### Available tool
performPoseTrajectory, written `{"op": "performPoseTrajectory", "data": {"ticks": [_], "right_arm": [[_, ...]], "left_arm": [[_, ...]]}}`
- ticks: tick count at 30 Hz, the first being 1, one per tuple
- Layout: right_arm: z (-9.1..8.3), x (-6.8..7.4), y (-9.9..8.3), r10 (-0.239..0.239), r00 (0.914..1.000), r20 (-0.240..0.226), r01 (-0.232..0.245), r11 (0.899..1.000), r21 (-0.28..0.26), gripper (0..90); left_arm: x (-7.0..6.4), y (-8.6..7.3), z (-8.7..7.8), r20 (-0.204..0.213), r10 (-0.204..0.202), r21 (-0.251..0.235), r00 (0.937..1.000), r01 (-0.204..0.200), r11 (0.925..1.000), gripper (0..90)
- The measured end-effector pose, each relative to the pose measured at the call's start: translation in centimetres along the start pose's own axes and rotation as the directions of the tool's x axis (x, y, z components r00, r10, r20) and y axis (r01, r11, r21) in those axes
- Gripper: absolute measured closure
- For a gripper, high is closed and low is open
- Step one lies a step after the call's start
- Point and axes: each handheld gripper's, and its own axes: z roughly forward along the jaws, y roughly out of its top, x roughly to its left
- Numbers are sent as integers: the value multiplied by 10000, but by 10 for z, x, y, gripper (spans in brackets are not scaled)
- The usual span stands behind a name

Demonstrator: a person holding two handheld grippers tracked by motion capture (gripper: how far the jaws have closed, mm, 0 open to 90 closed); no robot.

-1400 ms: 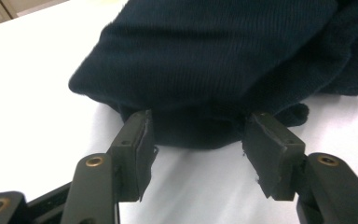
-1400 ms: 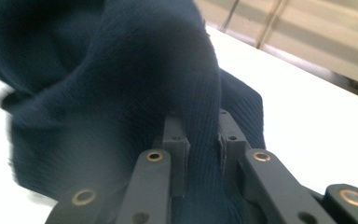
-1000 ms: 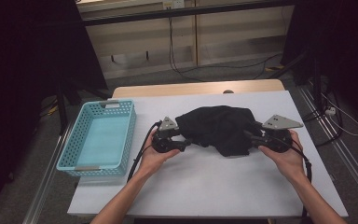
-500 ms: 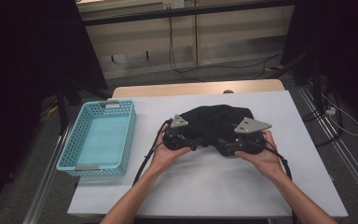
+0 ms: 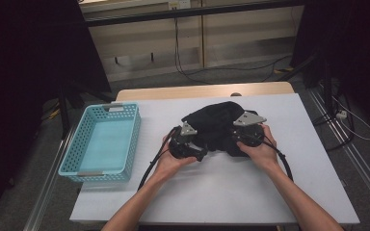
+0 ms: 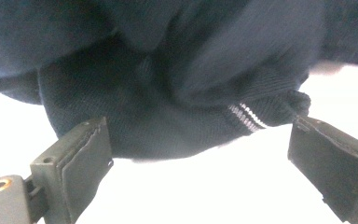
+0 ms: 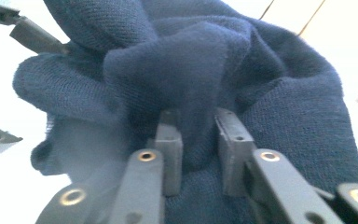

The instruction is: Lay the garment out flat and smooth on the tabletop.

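Note:
A dark navy knitted garment [image 5: 217, 122] lies bunched in the middle of the white table [image 5: 221, 192]. My right gripper [image 7: 196, 151] is shut on a fold of the garment [image 7: 205, 84]. My left gripper [image 6: 200, 163] is open, its jaws wide apart just in front of the garment's edge [image 6: 168, 116], where a short white zipper [image 6: 247, 116] shows. In the high view the left gripper [image 5: 203, 153] and the right gripper [image 5: 232, 144] sit close together at the garment's near side, each held in a hand.
A light blue plastic basket [image 5: 101, 143] stands at the table's left side with nothing in it. A wooden strip [image 5: 202, 91] runs along the table's far edge. Dark cables trail from both grippers toward the near edge.
Both grippers have moved inward toward each other, bunching the garment into a smaller heap. The right gripper has carried its fold leftward.

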Motion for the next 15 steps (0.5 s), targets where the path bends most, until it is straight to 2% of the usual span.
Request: {"op": "performPoseTrajectory", "data": {"ticks": [3, 6, 8, 10, 11, 14, 15], "right_arm": [[-6, -9, -1, 174, 9998, 74, -173, 9998, -115, 785], [-14, -20, -2, 433, 9982, 415, -425, 9989, -203, 793], [-18, -29, -4, 595, 9959, 678, -583, 9981, -207, 796], [-20, -35, -7, 713, 9941, 817, -703, 9974, -153, 798], [-20, -36, -8, 789, 9934, 830, -781, 9969, -123, 798], [-20, -36, -13, 822, 9937, 762, -815, 9966, -115, 798], [-20, -36, -14, 795, 9943, 709, -789, 9968, -112, 797]], "left_arm": [[-1, 3, 2, -3, -79, -512, 10000, 79, 9987, 65], [-2, 8, 4, -12, 56, -611, 10000, -57, 9981, 73], [-3, 11, 9, 9, -24, -702, 10000, 24, 9975, 83], [-3, 14, 15, 88, 5, -546, 10000, 0, 9985, 77], [-4, 15, 19, 104, -133, -482, 9999, 138, 9987, 66], [-6, 16, 27, 58, -64, -183, 10000, 65, 9998, 59], [-5, 16, 29, 262, -196, -222, 9995, 202, 9996, 74]]}}
